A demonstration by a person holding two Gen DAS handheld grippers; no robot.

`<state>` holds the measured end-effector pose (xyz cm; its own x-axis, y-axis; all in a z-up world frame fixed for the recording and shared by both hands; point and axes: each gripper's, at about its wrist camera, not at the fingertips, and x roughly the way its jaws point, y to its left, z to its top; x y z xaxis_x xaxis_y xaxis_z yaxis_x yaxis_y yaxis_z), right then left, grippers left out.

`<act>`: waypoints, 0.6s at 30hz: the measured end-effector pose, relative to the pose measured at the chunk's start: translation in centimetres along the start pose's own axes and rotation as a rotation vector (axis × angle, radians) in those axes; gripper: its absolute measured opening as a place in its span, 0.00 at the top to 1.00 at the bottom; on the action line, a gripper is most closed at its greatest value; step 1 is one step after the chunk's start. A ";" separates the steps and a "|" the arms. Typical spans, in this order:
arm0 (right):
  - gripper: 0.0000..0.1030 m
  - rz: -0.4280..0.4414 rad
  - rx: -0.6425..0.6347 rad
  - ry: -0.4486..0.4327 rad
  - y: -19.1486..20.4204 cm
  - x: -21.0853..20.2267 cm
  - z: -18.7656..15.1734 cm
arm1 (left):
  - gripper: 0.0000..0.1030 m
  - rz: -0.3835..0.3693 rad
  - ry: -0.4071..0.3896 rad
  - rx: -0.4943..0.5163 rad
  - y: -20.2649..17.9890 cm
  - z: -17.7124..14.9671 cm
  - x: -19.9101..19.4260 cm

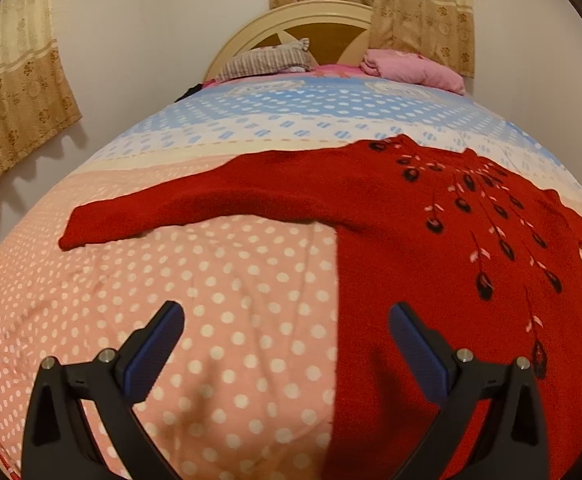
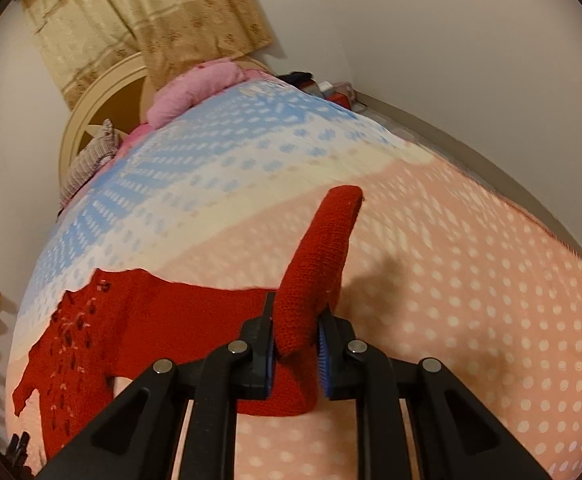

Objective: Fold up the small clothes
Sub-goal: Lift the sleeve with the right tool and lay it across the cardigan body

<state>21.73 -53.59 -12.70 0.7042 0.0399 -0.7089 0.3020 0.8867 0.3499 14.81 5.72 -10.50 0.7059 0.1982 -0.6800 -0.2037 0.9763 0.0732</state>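
On the dotted bedspread (image 1: 219,320), the right gripper (image 2: 295,336), clamped on the red sweater's (image 1: 431,240) sleeve (image 2: 323,240), should carry it flat across the body while the left gripper (image 1: 287,332) waits, jaws apart.

A bed (image 1: 251,264) carries everything here. Its cover is pink with white dots on the near part, then a cream band, then blue and white towards the far end. A red sweater (image 1: 411,216) with dark leaf trim lies spread flat across the cover, body to the right and one sleeve stretched out to the left. At the far end, against the rounded headboard (image 1: 323,20), a striped pillow (image 1: 267,60) sits on the left and a folded pink blanket (image 1: 411,66) on the right.
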 end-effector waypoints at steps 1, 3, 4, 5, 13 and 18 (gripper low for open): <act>0.84 0.004 -0.007 -0.004 0.5 -0.2 0.2 | 0.00 -0.006 0.002 0.002 -0.1 0.0 0.0; 0.84 0.017 -0.028 -0.017 2.0 -0.7 1.1 | 0.00 -0.013 0.002 0.004 -0.2 -0.1 -0.1; 0.84 0.020 -0.039 -0.021 2.7 -0.9 1.3 | 0.00 -0.016 0.002 0.005 -0.2 -0.2 -0.1; 0.84 0.023 -0.047 -0.024 3.1 -1.0 1.5 | 0.00 -0.016 0.002 0.004 -0.2 -0.2 -0.1; 0.84 0.066 -0.115 -0.051 8.6 -1.8 3.3 | 0.00 -0.026 0.007 -0.007 -0.2 -0.2 0.2; 0.84 0.108 -0.162 -0.077 13.0 -2.6 4.3 | 0.00 -0.042 0.018 0.006 -0.7 -0.5 0.5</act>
<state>26.55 -44.19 -3.65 0.7757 0.1089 -0.6217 0.1192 0.9420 0.3137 14.93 5.05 -11.24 0.7013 0.1554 -0.6958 -0.1697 0.9843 0.0488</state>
